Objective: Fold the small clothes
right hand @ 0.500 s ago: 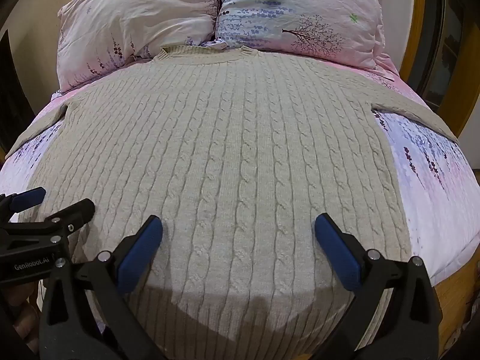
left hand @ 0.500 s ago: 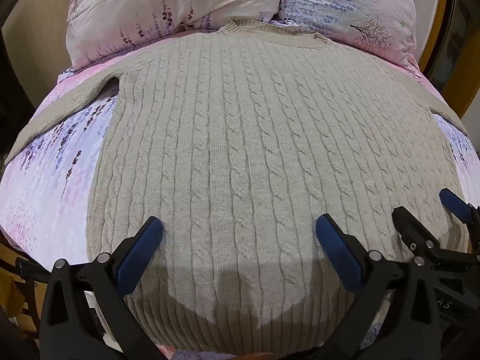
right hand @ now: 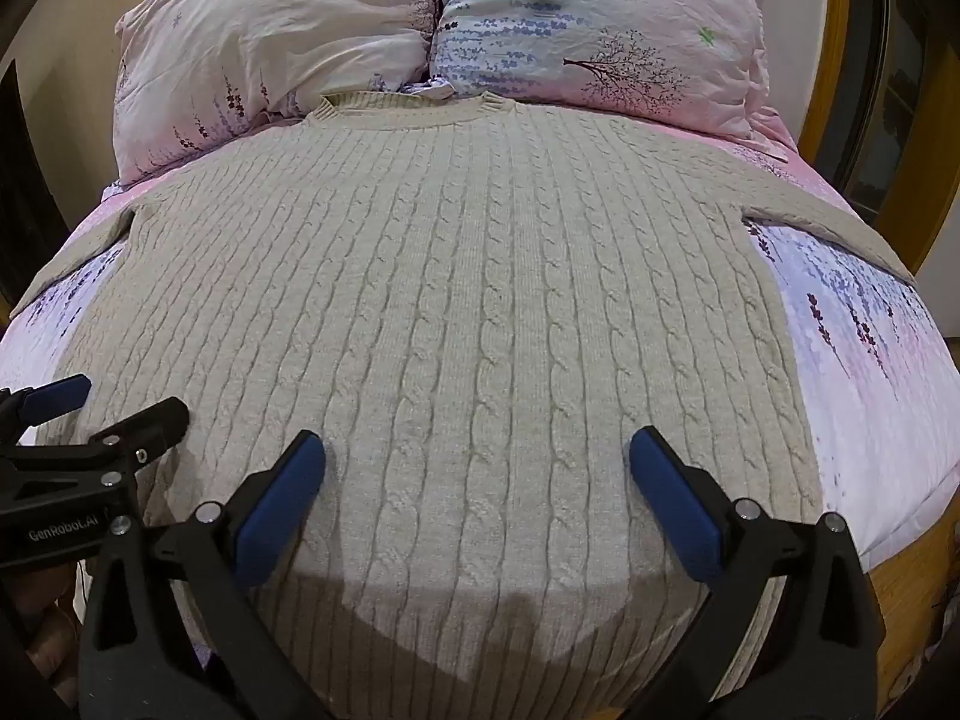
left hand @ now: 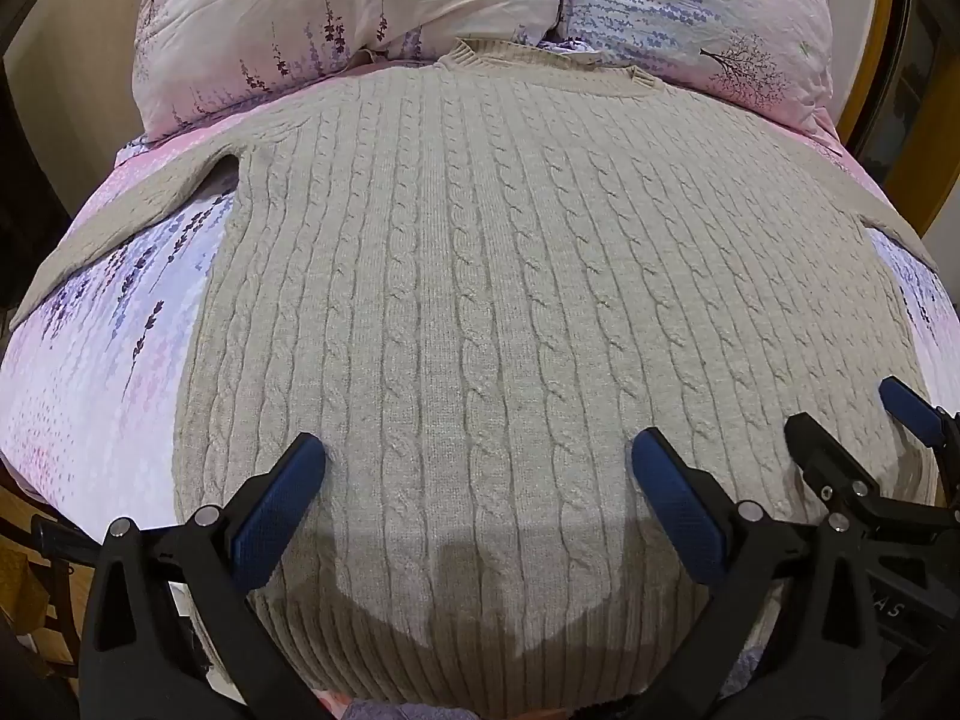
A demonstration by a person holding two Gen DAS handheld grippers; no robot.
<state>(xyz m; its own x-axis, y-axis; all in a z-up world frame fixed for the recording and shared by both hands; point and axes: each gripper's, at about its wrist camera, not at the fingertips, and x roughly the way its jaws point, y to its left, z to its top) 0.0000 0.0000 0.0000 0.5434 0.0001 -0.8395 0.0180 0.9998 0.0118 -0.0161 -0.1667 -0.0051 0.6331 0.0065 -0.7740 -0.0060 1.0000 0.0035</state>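
Note:
A beige cable-knit sweater (left hand: 510, 300) lies flat and face down on the bed, collar at the far end by the pillows, sleeves spread to both sides; it also shows in the right wrist view (right hand: 456, 312). My left gripper (left hand: 477, 462) is open and empty above the sweater's lower left part. My right gripper (right hand: 477, 462) is open and empty above its lower right part. In the left wrist view the right gripper (left hand: 852, 420) shows at the right edge. In the right wrist view the left gripper (right hand: 114, 402) shows at the left edge.
The bed sheet (left hand: 90, 372) is pink and lilac with a flower print. Two pillows (left hand: 360, 18) (right hand: 600, 30) lie at the head. A wooden bed frame (right hand: 900, 588) shows at the lower right, and a wooden headboard post (right hand: 834, 60) at the far right.
Both grippers have moved slightly forward over the sweater. They stay open, and the sweater has not moved.

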